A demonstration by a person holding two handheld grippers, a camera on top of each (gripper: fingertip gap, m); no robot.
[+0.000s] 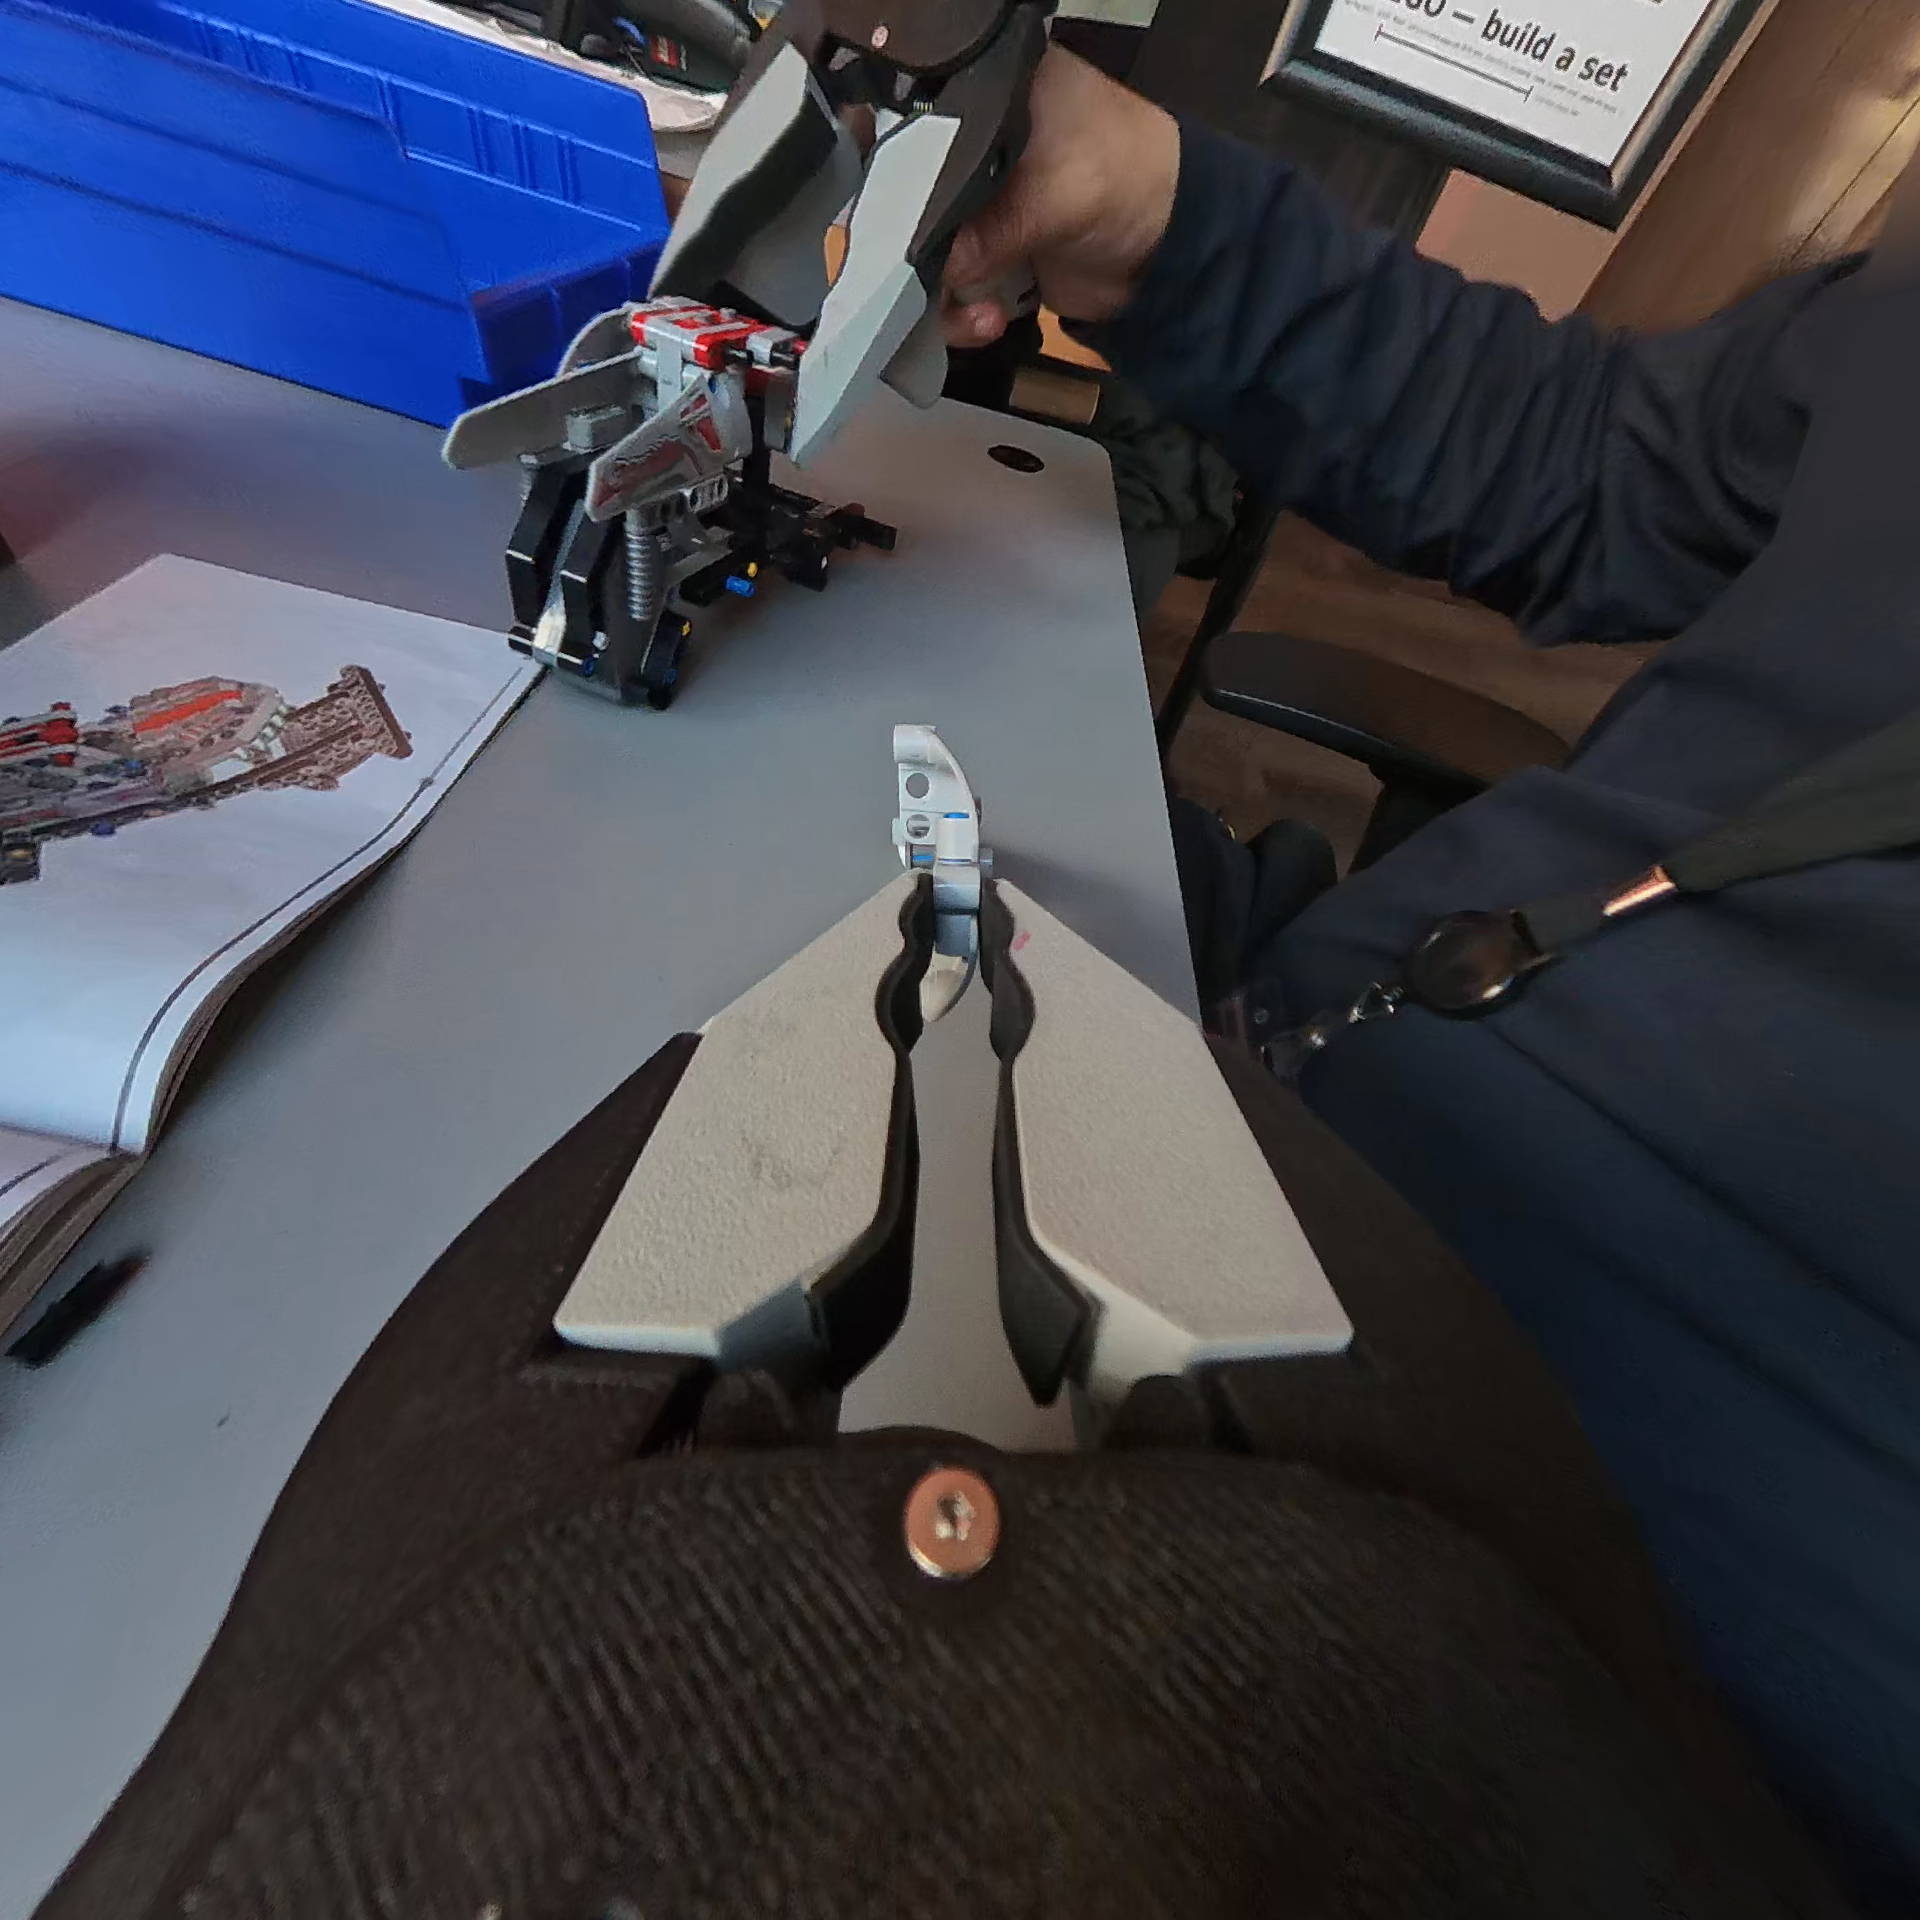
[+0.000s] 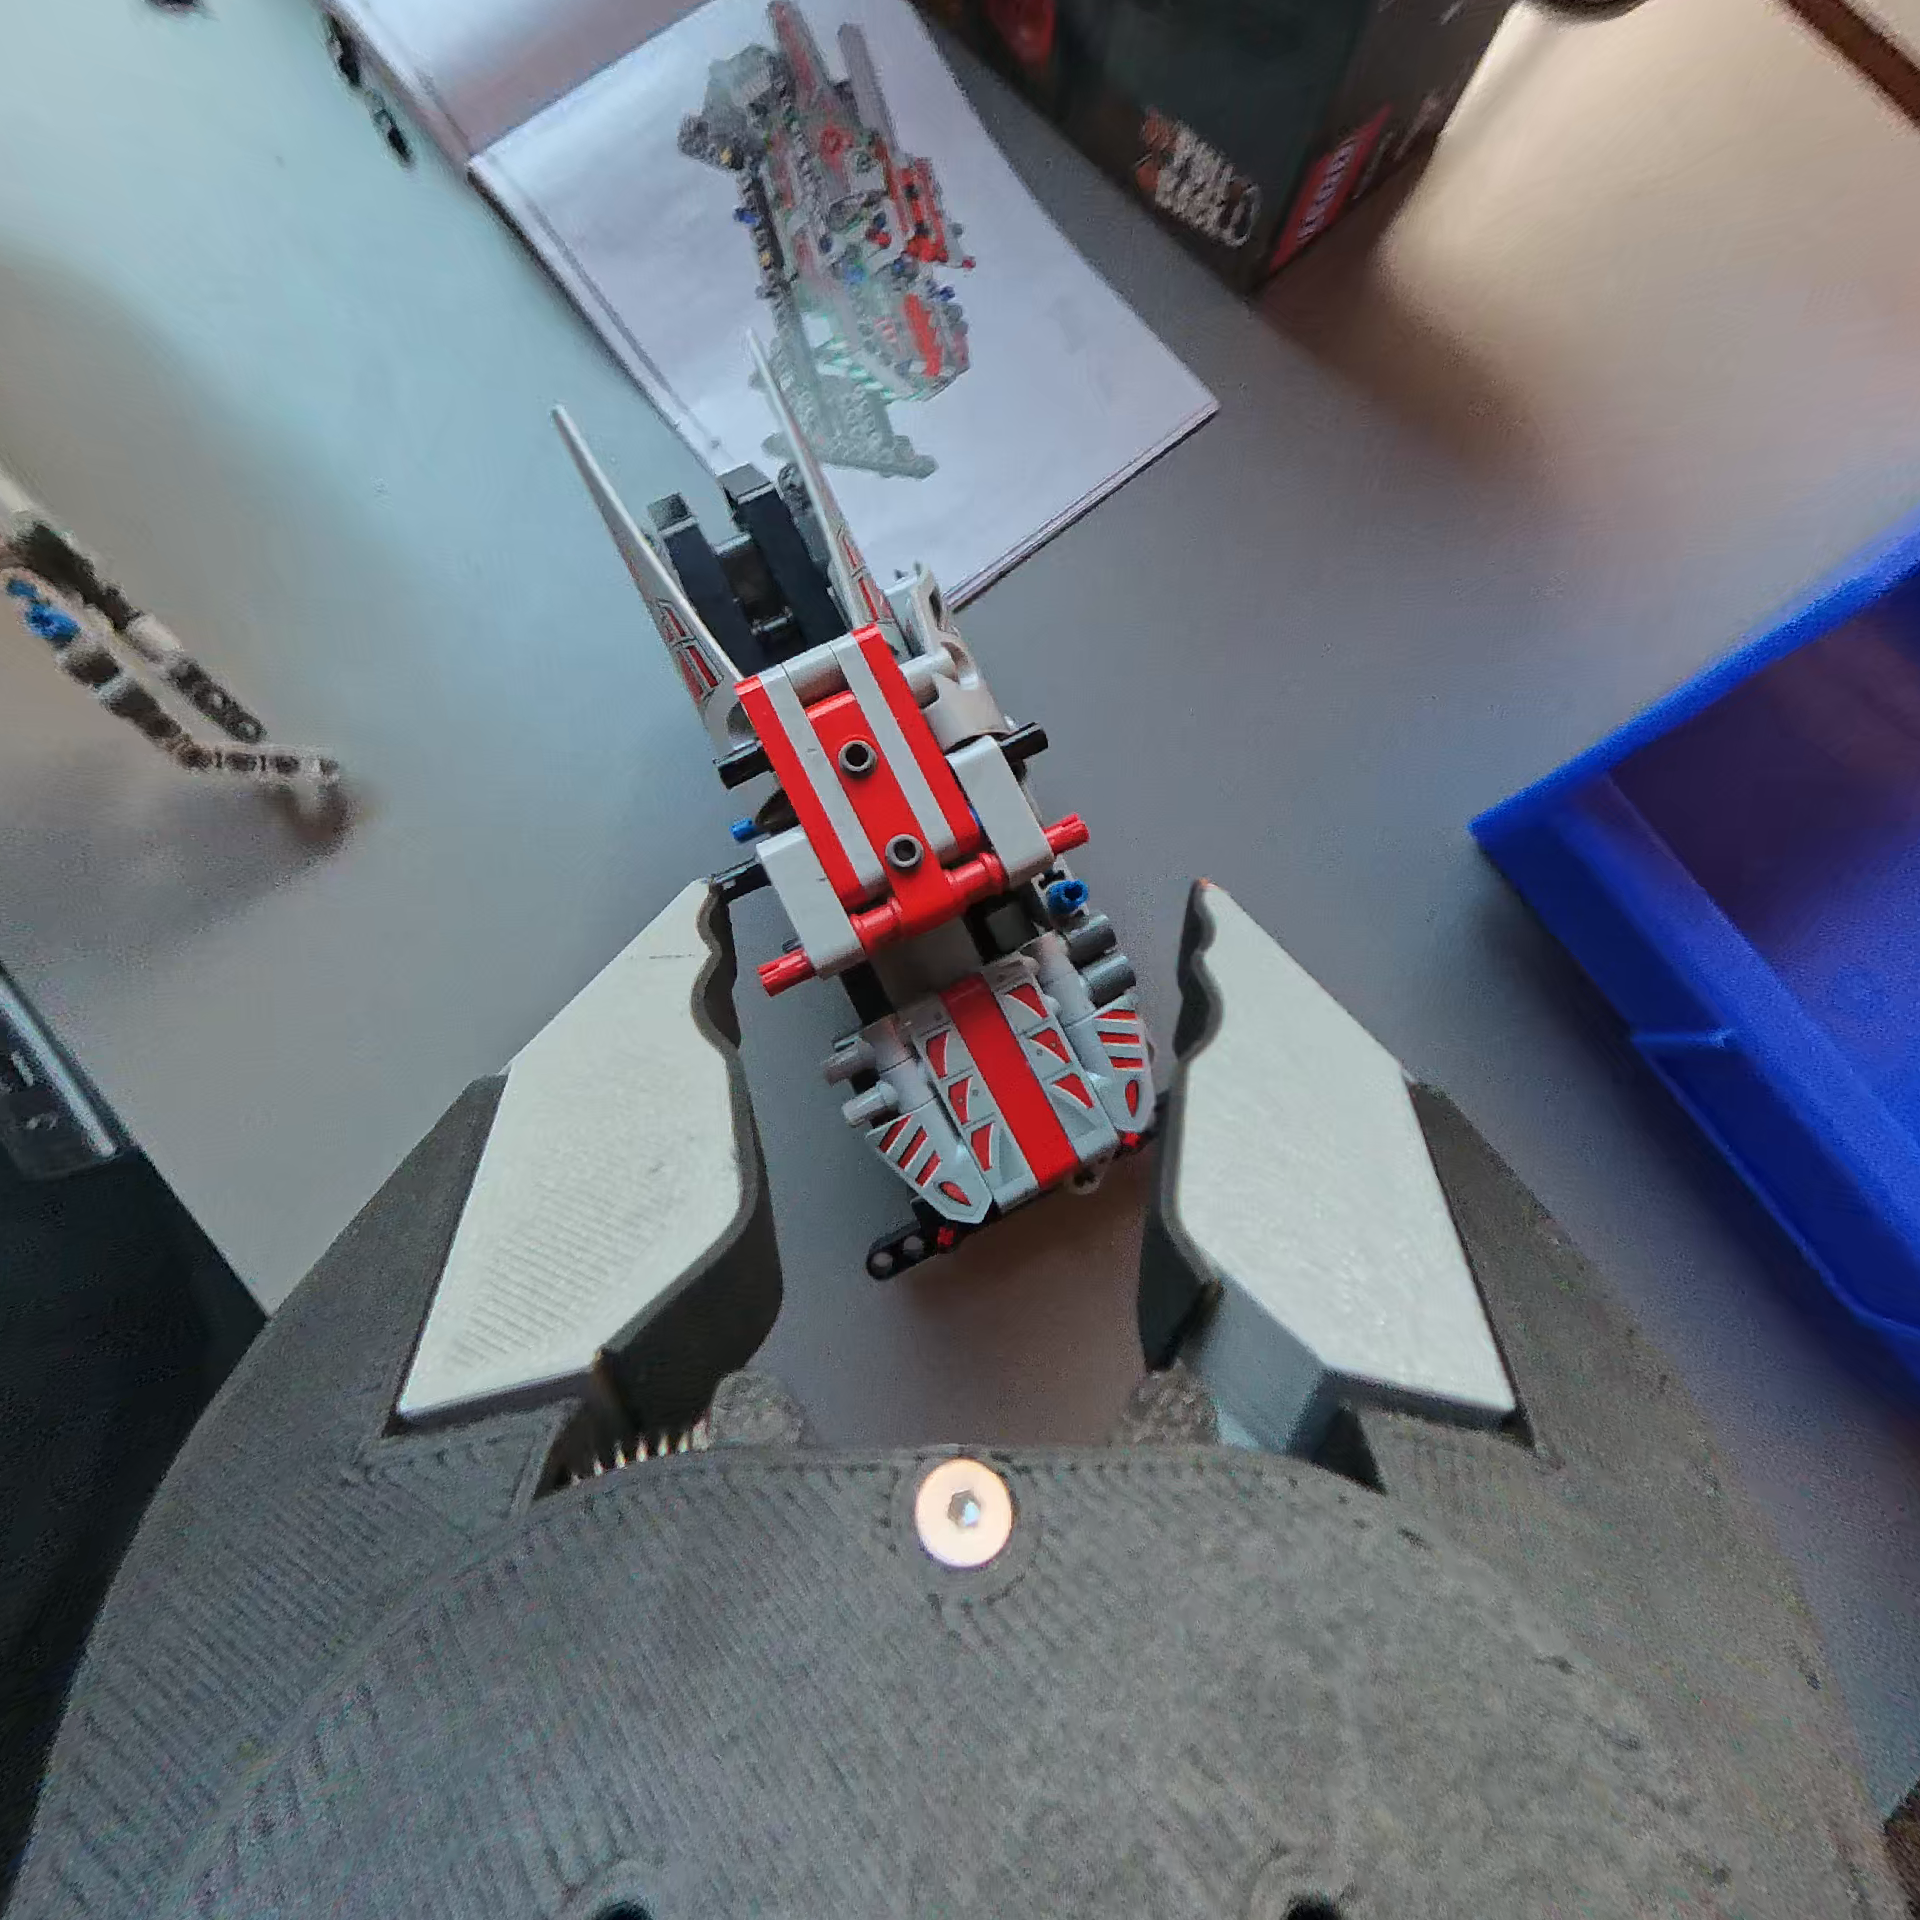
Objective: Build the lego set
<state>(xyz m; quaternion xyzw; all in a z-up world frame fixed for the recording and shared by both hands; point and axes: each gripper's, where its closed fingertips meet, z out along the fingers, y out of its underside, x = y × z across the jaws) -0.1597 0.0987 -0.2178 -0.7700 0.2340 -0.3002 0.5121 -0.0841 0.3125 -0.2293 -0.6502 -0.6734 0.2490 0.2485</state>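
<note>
Two grippers at a half-built lego model

The left gripper (image 1: 951,883) pinches a small white piece (image 1: 932,831) at its jaw tips. The right gripper (image 2: 951,914) hangs released over the red-and-grey model (image 2: 904,894), which stands on the table (image 2: 1351,727) between its spread jaws.

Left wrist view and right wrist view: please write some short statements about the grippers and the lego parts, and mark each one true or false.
1. The left gripper is shut on a small white lego piece. True.
2. The right gripper is clamped on the lego model. False: its jaws stand open on either side of the model, above it.
3. The instruction booklet lies open on the table. True.
4. The blue bin stands on the booklet. False: it stands on the table, apart from the booklet.
5. The model is red, grey and black. True.
</note>
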